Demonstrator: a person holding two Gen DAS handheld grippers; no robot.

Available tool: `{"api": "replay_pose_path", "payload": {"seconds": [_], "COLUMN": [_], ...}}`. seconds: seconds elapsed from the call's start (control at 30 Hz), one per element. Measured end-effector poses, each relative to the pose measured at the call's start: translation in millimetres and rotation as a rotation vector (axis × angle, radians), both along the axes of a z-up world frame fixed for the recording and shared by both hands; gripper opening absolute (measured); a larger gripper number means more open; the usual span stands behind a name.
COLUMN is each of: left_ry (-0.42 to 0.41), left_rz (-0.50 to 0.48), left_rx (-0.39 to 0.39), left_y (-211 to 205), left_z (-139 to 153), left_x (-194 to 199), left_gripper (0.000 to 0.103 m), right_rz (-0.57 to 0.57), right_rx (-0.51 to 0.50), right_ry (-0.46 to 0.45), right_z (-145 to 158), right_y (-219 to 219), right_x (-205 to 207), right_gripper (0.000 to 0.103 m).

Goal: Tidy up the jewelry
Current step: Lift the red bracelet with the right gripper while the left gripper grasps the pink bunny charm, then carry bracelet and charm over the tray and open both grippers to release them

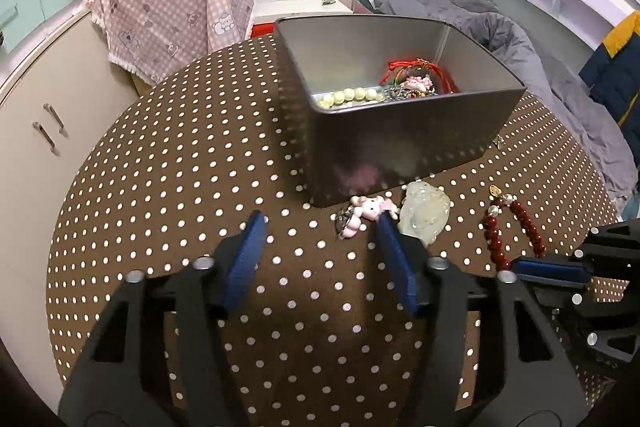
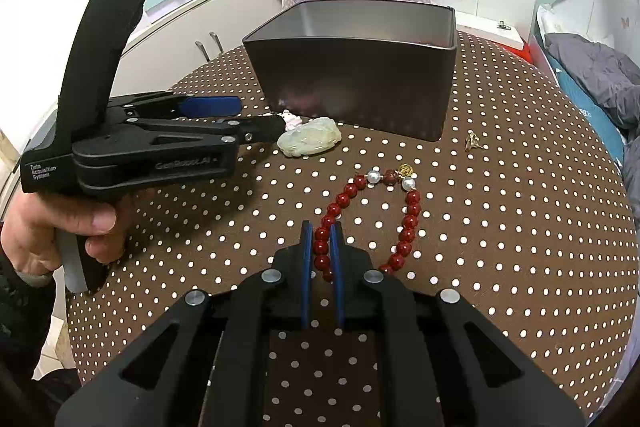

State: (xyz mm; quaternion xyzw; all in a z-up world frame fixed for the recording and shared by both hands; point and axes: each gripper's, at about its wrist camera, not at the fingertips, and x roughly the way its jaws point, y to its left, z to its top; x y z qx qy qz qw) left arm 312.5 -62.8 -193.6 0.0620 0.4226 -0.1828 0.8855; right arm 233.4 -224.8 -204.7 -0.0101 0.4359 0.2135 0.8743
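A brown worktop dotted white fills a bedroom with mint drawers and a pink bear-print cloth. The grey metal tin holds pale beads, a red cord and charms. On the cloth in front of it lie a pink charm and a jade pendant. Right gripper jaws pinch the red bead bracelet — left gripper jaws gape wide, empty.

Pink bear-print cloth drapes over a cream cabinet.
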Motion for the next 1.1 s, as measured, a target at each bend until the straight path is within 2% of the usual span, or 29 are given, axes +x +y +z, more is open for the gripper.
{"api": "replay_pose_path", "payload": {"seconds": [0.07, 0.13, 0.2, 0.4, 0.6, 0.73, 0.93, 1.1], "left_ry": [-0.002, 0.005, 0.012, 0.028, 0.004, -0.038, -0.098, -0.153], "left_rz": [-0.008, -0.015, -0.029, -0.039, -0.029, -0.022, -0.019, -0.026], "left_rx": [0.001, -0.022, -0.040, -0.124, -0.163, -0.199, -0.242, -0.259], "left_y": [-4, -4, -3, 6, 18, 30, 45, 48], "left_z": [0, 0, 0, 3, 17, 40, 72, 99], "left_x": [0, -1, -2, -15, -33, -45, -56, -60], "left_gripper": [0.042, 0.024, 0.012, 0.011, 0.011, 0.011, 0.011, 0.011], "right_rz": [-0.001, 0.000, 0.000, 0.015, 0.017, 0.016, 0.025, 0.031], "right_rx": [0.004, 0.004, 0.001, -0.015, 0.094, 0.212, 0.329, 0.336], "right_ry": [0.001, 0.000, -0.001, -0.004, -0.017, -0.038, -0.072, -0.122], "right_z": [0, 0, 0, 1, 19, 39, 68, 95], "right_y": [-1, -1, 0, 3, -6, -20, -36, -40], "right_x": [0, -1, -1, -3, -7, -8, -9, -5], "right_gripper": [0.008, 0.008, 0.008, 0.007, 0.007, 0.007, 0.007, 0.007]}}
